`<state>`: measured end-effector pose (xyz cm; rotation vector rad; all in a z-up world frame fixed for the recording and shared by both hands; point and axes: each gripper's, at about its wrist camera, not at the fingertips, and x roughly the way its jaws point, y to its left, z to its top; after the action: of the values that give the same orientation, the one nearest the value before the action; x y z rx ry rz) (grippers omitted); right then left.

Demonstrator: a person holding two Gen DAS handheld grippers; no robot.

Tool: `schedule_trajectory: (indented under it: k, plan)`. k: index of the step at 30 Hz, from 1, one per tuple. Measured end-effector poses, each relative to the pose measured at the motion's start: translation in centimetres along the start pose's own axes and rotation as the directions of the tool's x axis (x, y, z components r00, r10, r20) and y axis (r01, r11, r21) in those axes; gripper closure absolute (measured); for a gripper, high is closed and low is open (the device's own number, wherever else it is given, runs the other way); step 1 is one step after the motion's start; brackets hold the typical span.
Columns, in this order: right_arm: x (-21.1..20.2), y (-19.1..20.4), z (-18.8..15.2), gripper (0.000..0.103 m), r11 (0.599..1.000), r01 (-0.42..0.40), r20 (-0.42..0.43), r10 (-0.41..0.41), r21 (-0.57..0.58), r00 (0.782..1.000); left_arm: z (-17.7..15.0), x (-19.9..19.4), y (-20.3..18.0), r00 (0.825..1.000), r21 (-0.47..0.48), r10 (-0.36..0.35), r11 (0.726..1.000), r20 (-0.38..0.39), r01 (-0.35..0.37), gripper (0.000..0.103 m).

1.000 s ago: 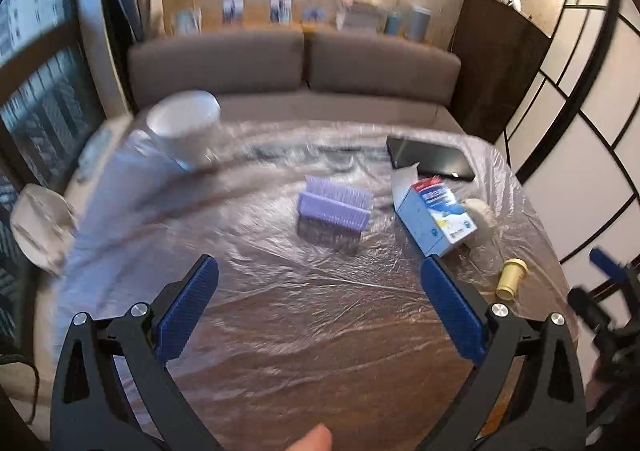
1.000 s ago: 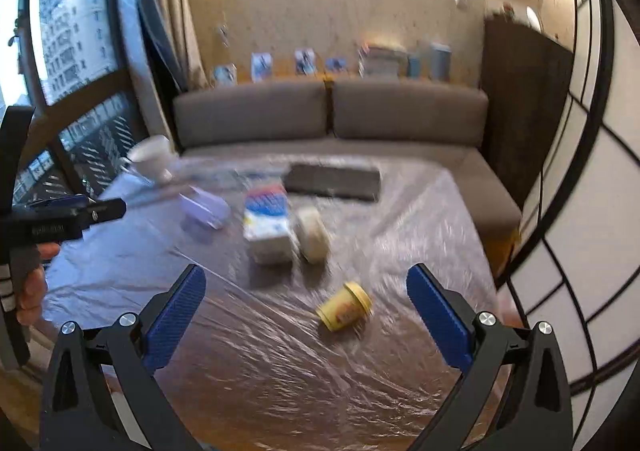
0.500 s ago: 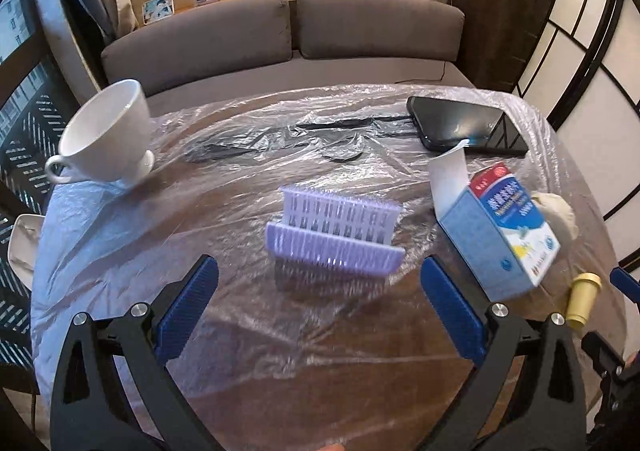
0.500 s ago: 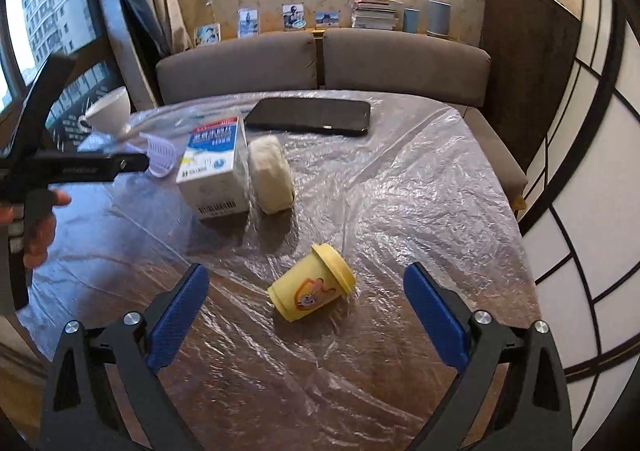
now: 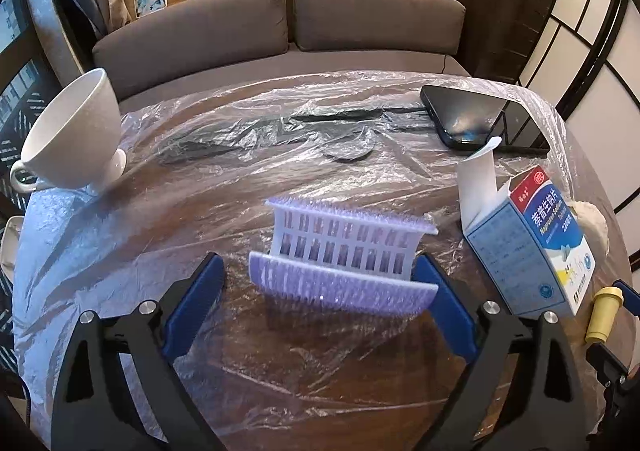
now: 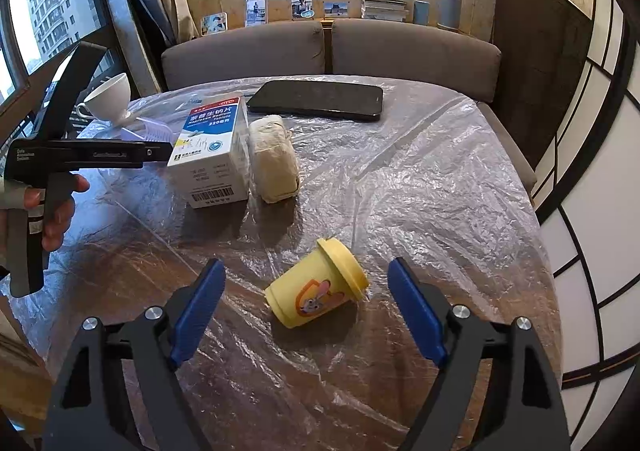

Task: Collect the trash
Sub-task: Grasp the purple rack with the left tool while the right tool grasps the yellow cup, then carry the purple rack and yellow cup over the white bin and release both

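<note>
Left wrist view first: at the far left of the desk, which is covered in crinkled clear plastic sheet, stands a white cup, and nothing points to it being trash. Further right, the left hand-held gripper has its jaws wide on either side of a lilac plastic basket piece; they have just been closing a little, the right pad looks to be at the basket's end and the left pad stands clear of it, so nothing is held yet. To the right of that stands an opened blue-and-white medicine box with its flap up, a pale cloth-like lump touching its right side, and a dark phone behind them near the sofa. Right wrist view: the right hand-held gripper straddles a small yellow lidded tub lying on its side; those jaws have just been closing too, but both pads are apart from the tub, so it is not gripped. By my reading the collecting has barely begun: every scrap lies on the desk, no bin or bag shows in either view, and both first grasps are only being set up, with the box and lump left for afterwards.
</note>
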<state>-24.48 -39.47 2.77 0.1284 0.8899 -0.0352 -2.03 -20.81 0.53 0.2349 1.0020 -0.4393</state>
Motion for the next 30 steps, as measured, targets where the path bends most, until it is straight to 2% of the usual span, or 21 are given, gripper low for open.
schedule_trajectory:
  k: [6,11,17,25,30]
  plan:
    - [0.2,-0.1,-0.2,0.032,1.0,0.002,-0.003,-0.002,0.005,1.0,0.3,0.3,-0.5,1.0,0.022,0.01,1.0,0.02,-0.01,0.013]
    - [0.4,-0.3,-0.5,0.043,0.999,-0.01,-0.001,0.01,0.034,1.0,0.4,0.0,-1.0,0.999,0.031,0.006,0.999,0.042,-0.008,0.029]
    - [0.5,-0.9,-0.5,0.053,0.998,-0.03,-0.004,0.03,0.056,1.0,0.2,-0.3,-1.2,0.999,0.022,0.007,1.0,0.043,-0.008,0.029]
    - [0.6,-1.1,-0.3,0.053,0.997,-0.041,-0.007,0.041,0.061,0.999,-0.9,-1.3,0.0,1.0,-0.027,-0.009,1.0,0.023,0.01,0.029]
    - [0.8,-0.8,0.0,0.051,0.998,-0.033,-0.005,0.033,0.046,0.999,-1.6,-1.8,0.3,1.0,-0.016,0.003,1.0,0.025,-0.003,0.029]
